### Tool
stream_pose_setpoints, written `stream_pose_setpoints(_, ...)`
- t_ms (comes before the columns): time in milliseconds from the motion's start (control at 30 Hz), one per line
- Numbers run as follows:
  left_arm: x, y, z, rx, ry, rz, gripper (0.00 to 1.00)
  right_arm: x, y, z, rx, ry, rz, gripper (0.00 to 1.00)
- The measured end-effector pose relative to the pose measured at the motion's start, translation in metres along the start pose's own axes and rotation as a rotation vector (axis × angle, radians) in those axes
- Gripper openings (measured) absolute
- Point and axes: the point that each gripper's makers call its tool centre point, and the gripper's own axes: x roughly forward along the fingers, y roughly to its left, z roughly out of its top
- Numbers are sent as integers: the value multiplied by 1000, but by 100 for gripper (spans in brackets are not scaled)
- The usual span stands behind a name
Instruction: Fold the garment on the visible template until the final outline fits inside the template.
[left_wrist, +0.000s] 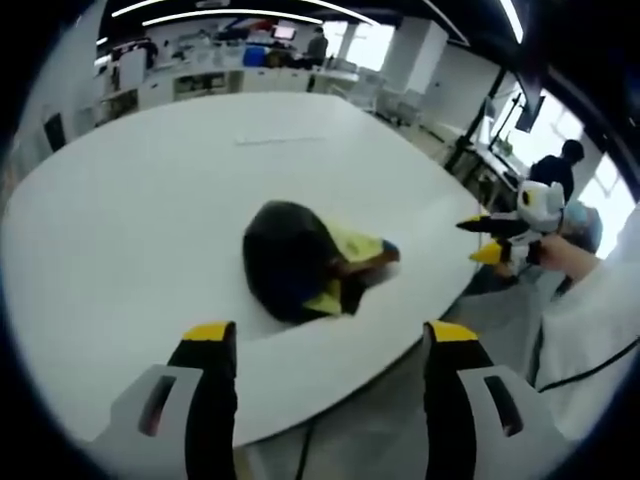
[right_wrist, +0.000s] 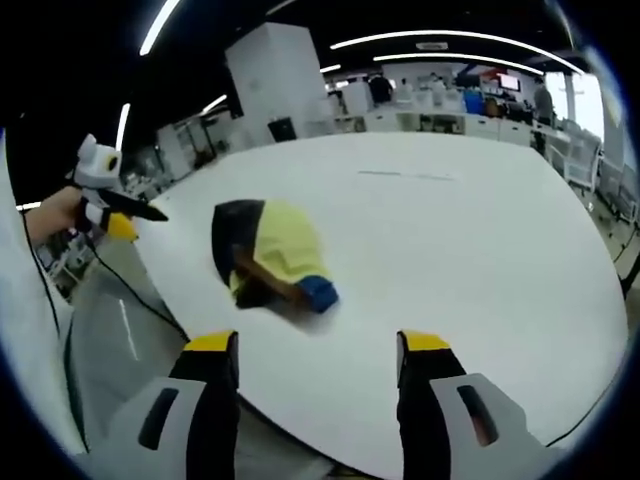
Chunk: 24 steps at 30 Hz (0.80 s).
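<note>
— Two grippers, both off the table edge and both empty. The left gripper (left_wrist: 326, 340) has its jaws spread wide with only air and table edge between them; the right gripper (right_wrist: 325, 350) stands just as wide, nothing held.

— Where's the garment?

— One crumpled heap, the garment (left_wrist: 305, 262), on the white table (left_wrist: 150, 200), near the edge closest to the person. Dark cloth on one side, yellow on the other, a blue bit and a brownish strip at one end. Not spread at all.

— The template?

— Can't make out any outline under or around the heap. A faint line shows far across the table; too small to say what it is.

— Which way does it lie from each tool?

— Straight ahead of both, between their lines of sight. In the left gripper view the dark side faces the jaws and the yellow end points toward the right gripper. In the right gripper view the yellow and blue end lies nearer the jaws, slightly left of centre.

— Nearer hand?

— Judging loosely, neither much; both are well apart from it. The heap's long axis seems to run roughly from one gripper toward the other, so each could take an end to spread it.
</note>
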Motion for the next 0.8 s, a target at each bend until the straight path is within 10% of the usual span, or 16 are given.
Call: stream_pose_setpoints(800, 20, 3, 1, 9, 10, -32, 64, 30, -12, -15, -50, 56, 4, 55)
